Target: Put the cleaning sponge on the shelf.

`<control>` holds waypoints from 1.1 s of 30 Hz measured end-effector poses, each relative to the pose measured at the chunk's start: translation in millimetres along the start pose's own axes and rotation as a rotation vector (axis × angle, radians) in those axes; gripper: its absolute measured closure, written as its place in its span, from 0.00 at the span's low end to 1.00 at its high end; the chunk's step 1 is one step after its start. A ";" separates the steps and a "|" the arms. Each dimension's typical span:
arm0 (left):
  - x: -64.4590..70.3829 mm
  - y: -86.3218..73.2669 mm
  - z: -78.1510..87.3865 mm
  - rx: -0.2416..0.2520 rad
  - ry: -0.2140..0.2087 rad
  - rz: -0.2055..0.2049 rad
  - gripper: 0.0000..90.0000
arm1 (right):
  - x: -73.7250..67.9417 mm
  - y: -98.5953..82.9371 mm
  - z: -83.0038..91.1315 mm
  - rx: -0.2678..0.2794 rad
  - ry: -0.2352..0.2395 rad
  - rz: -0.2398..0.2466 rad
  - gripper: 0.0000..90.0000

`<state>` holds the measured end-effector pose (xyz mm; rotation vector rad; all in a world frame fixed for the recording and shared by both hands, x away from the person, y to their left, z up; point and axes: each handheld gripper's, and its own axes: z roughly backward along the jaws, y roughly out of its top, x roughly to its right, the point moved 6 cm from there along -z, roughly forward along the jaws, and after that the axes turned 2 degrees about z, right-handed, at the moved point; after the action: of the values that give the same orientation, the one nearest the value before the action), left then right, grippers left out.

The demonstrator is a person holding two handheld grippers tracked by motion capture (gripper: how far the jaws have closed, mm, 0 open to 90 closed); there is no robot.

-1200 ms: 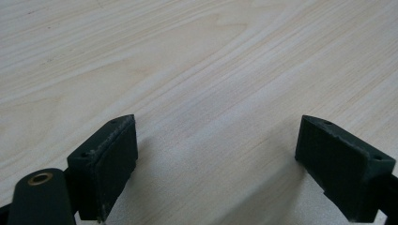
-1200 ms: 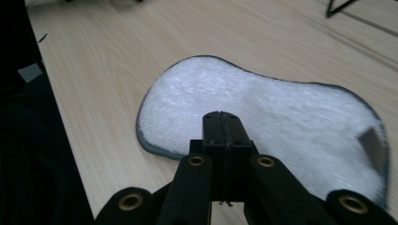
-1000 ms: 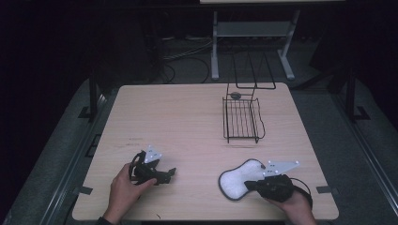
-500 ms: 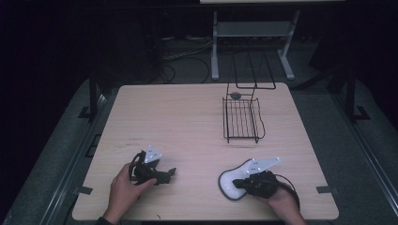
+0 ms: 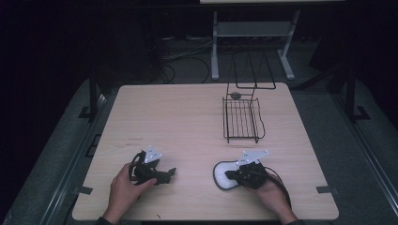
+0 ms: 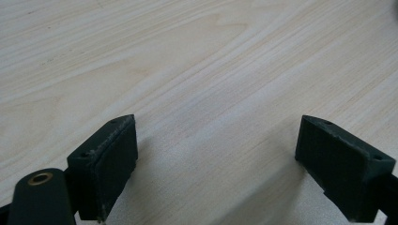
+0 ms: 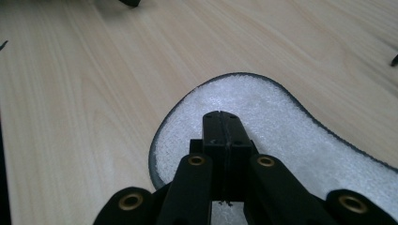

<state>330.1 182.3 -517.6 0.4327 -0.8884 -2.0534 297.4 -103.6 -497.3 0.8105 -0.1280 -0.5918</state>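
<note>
The right gripper (image 5: 234, 175) has moved to the left during the last second. One second ago it lay at the right end of the white insole (image 5: 224, 174), half a second ago it was already over the insole's right half, and now it sits over the wide end of it. In the right gripper view its jaws are pressed together above the fleecy white surface (image 7: 263, 117); I cannot tell if any edge of the insole is between them. The insole lies flat on the wooden table (image 5: 178, 122), near the front edge, and it looks shorter in the high view than before because the hand (image 5: 270, 194) now covers part of it.

The left gripper (image 5: 164, 174) has not moved. Its jaws are spread wide over the bare wood (image 6: 216, 93), holding nothing.

The wire rack (image 5: 242, 119) stands well apart, further back on the table. I judge that the insole is not yet picked up.
</note>
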 end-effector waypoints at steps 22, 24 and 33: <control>0.0 0.0 0.0 0.000 0.000 -0.001 0.14 | 68.6 0.5 49.2 0.099 -0.176 -0.088 1.00; 0.0 0.0 0.0 0.000 0.000 0.000 0.14 | 79.4 -1.7 49.1 0.085 -0.191 -0.099 1.00; 0.0 0.0 0.0 0.000 0.000 0.001 0.14 | 90.9 -10.6 39.5 0.043 -0.175 -0.118 1.00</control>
<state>330.1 182.2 -517.6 0.4327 -0.8886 -2.0525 355.3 -184.1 -487.8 0.8107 -0.2551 -0.7741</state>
